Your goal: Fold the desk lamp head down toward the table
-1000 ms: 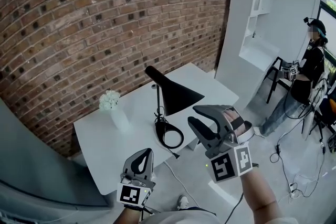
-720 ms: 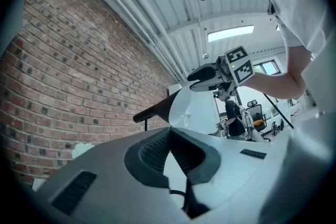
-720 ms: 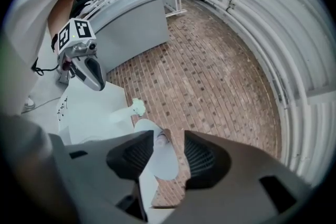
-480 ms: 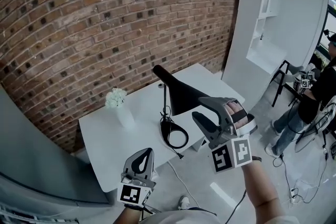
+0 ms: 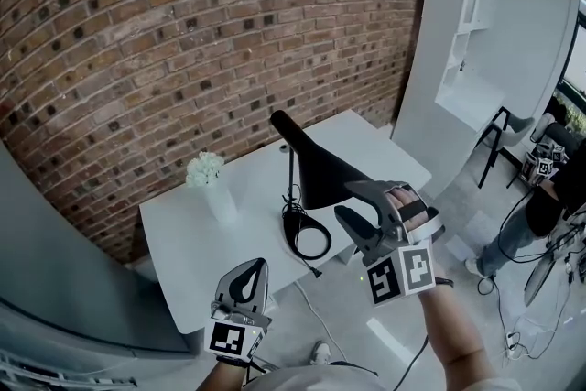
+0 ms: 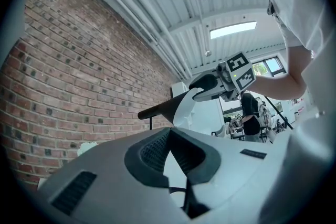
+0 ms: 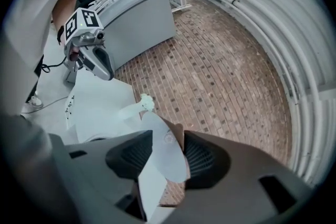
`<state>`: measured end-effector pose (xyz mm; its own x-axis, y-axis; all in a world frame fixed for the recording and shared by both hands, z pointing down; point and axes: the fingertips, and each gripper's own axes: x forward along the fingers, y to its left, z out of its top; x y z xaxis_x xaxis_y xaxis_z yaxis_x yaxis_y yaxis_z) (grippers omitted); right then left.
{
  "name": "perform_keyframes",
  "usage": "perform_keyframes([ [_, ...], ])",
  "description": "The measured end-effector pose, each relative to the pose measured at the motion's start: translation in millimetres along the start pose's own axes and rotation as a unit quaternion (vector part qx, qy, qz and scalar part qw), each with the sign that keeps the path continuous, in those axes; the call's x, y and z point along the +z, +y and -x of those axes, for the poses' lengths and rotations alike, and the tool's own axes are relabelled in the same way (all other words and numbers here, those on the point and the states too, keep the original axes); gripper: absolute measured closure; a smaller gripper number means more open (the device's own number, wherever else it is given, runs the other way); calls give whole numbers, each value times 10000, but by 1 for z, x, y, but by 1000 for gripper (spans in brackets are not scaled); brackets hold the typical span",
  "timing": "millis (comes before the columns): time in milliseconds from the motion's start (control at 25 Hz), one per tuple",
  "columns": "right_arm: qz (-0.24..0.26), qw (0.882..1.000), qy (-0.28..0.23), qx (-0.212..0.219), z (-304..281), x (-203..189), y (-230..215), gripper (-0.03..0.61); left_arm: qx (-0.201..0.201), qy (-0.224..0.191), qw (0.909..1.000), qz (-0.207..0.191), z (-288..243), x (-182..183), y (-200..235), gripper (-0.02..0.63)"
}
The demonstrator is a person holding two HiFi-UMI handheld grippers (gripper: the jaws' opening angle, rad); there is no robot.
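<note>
lamp head (image 5: 320,174) stands raised above the white table (image 5: 183,243), unfolded. right gripper (image 5: 348,200) jaws have just been opening; they straddle its rim wide, not gripping. left gripper (image 5: 260,263) closed, empty, well apart. folding not yet begun.

Lamp (image 5: 322,171) mid-table (image 5: 183,247), vase (image 5: 216,197) to its left, brick wall (image 5: 183,32) behind, shelf unit (image 5: 469,41) at the right
</note>
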<state>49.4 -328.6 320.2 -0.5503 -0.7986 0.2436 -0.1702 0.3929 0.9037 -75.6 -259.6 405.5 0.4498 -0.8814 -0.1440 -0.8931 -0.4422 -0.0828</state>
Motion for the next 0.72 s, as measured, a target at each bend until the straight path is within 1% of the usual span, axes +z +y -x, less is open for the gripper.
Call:
perform_keyframes([
  [480, -283, 9995, -50, 145, -3, -8, 25, 382, 0, 122, 9999, -9, -3, -7, -1, 607],
  [720, -447, 9984, 30, 337, -8, -16, 47, 377, 26, 148, 9999, 2, -5, -10, 0, 607],
])
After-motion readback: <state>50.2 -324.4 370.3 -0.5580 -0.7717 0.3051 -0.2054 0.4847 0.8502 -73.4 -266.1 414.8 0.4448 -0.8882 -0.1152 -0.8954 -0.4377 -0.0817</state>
